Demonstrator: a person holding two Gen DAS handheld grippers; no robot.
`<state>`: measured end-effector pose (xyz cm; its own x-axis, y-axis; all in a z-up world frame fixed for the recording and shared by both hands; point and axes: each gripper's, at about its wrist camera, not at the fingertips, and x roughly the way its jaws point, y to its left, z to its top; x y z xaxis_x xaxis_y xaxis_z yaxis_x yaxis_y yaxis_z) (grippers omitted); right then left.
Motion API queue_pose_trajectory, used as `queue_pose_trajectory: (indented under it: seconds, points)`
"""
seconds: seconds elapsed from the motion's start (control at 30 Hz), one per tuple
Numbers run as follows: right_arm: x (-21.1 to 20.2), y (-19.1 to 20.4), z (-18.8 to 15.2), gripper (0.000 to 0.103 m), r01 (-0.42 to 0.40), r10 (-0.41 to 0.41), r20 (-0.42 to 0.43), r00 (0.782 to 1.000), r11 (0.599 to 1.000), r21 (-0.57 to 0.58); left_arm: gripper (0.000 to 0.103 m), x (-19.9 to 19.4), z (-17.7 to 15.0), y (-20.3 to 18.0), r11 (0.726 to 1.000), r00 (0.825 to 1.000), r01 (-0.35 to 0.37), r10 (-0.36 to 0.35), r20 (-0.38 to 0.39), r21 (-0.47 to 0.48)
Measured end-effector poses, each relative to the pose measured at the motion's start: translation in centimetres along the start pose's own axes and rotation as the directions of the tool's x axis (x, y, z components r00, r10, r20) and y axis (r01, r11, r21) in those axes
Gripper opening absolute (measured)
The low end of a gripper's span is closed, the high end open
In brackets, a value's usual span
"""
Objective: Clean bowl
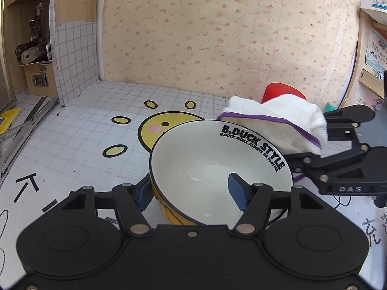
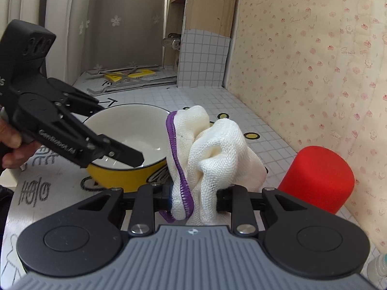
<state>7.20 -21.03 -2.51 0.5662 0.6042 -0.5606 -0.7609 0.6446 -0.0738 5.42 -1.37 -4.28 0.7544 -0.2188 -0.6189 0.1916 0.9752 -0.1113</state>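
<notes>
A yellow bowl [image 1: 205,159] with a white inside and black "B.DUCK STYLE" lettering stands tilted on the tiled table. My left gripper [image 1: 191,193] straddles its near rim, one blue pad [image 1: 238,193] inside and one outside, shut on the rim. It also shows in the right wrist view [image 2: 128,155], gripping the bowl [image 2: 125,130]. My right gripper [image 2: 193,200] is shut on a bunched white cloth [image 2: 212,154] with a purple edge, held just right of the bowl. In the left wrist view the cloth [image 1: 278,125] hangs at the bowl's far right rim.
A red cup [image 2: 316,178] stands upside down by the papered wall, right of the cloth. A duck sticker [image 1: 154,128] marks the table behind the bowl. Wooden shelves with metal clips [image 1: 33,46] and metal strips [image 2: 130,75] lie at the far left end.
</notes>
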Motion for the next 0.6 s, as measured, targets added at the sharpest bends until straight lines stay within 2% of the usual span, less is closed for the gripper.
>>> queue_pose_trajectory:
  seconds: [0.1,0.4,0.47,0.6]
  points:
    - [0.1,0.0,0.0,0.029,0.013,-0.013,0.008,1.000,1.000,0.003,0.069,0.1,-0.1,-0.1,1.000,1.000,0.000,0.000,0.005,-0.004]
    - [1.1,-0.6,0.4,0.029,0.080,-0.083,0.070,0.994,0.996,0.050,0.069,-0.7,0.0,0.3,0.992,0.999,0.037,-0.040,0.023,0.122]
    - [1.6,-0.6,0.5,0.029,0.118,-0.122,0.080,0.989,0.991,0.056,0.073,-0.6,0.4,0.5,0.989,0.999,0.034,-0.037,0.020,0.142]
    - [2.2,-0.5,0.6,0.029,0.128,-0.132,0.077,0.988,0.990,0.056,0.075,0.0,0.9,0.0,0.978,0.999,0.042,-0.046,0.019,0.203]
